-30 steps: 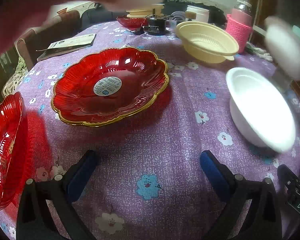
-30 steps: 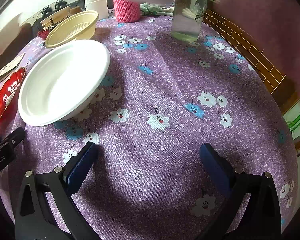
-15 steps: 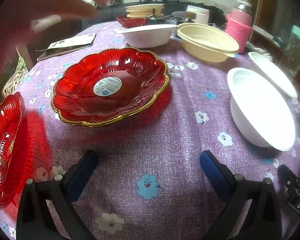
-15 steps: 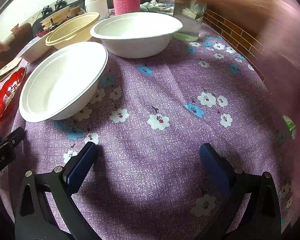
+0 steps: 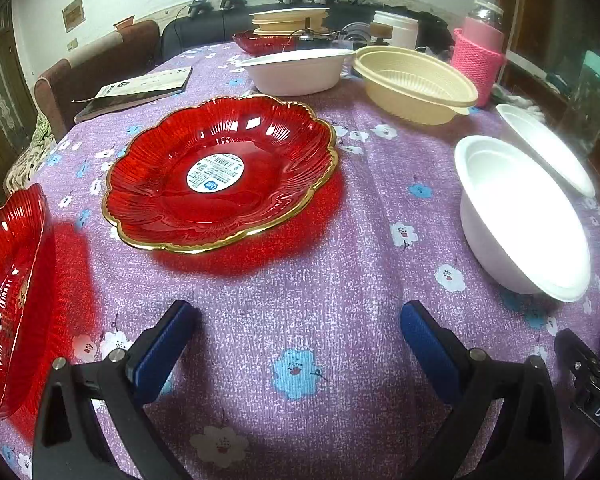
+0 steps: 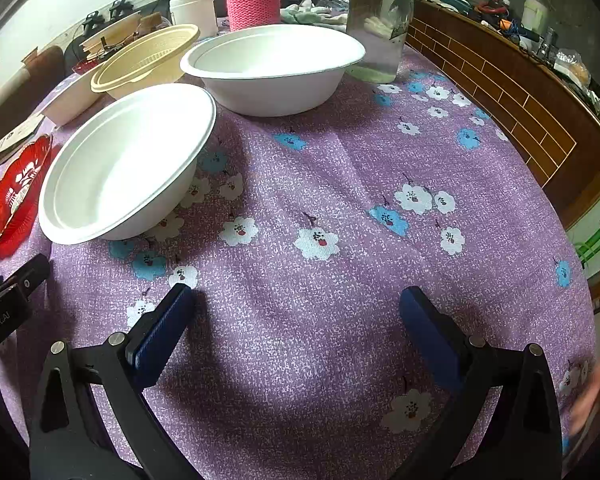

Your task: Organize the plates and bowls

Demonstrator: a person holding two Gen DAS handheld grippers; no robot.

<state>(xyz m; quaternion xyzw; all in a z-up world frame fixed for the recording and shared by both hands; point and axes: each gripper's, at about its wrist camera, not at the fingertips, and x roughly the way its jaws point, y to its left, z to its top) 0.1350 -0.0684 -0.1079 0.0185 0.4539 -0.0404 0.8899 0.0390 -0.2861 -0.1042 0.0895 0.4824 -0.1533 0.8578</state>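
Note:
A red gold-rimmed plate (image 5: 220, 176) lies on the purple flowered tablecloth ahead of my left gripper (image 5: 300, 320), which is open and empty. A second red plate (image 5: 8, 300) sits at the left edge. A white bowl (image 5: 524, 216) stands to the right, a second white bowl (image 5: 548, 144) behind it, a third (image 5: 296, 70) at the back, beside a cream bowl (image 5: 414, 80). My right gripper (image 6: 296, 308) is open and empty over bare cloth. The near white bowl (image 6: 128, 164) is to its front left, another white bowl (image 6: 272, 68) behind, the cream bowl (image 6: 148, 60) further back.
A pink knitted bottle (image 5: 476, 52), a white jar (image 5: 394, 28), a booklet (image 5: 140, 88) and stacked dishes (image 5: 288, 20) stand at the back. A glass jar (image 6: 380, 20) stands behind the far white bowl. A brick-patterned ledge (image 6: 500, 80) borders the table on the right.
A hand has set down two white bowls, one at the back and one at the right, and withdrawn from view. Both grippers have stayed still and open.

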